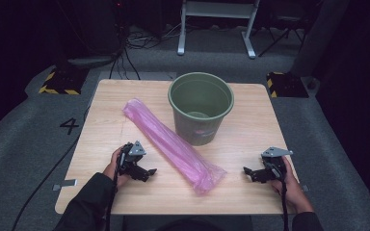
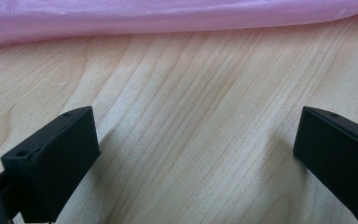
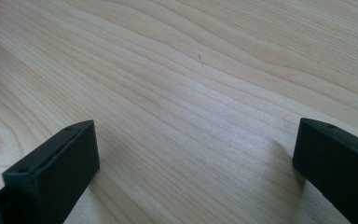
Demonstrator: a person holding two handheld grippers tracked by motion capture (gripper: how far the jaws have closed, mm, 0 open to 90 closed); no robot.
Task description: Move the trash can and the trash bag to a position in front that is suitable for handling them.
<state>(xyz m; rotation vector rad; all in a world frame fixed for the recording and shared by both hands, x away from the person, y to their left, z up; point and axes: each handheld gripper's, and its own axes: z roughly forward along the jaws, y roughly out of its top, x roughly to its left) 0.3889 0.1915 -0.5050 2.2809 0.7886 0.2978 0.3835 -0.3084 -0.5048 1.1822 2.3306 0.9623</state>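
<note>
Lying diagonally across the wooden desk [image 1: 101, 144], the pink plastic bag roll [image 1: 173, 144] is stretching from the far left toward the near middle, its near end crumpled. Its right flank is passing just beside the green bucket [image 1: 201, 107], which is standing upright toward the desk's far edge. The left claw [image 1: 147, 172] is resting on the desk near the roll's left side, jaws spread wide and gripping nothing; the left gripper view is showing the roll [image 2: 168, 16] just ahead. The right claw [image 1: 250, 173] is sitting well apart on the right, likewise wide open and empty.
</note>
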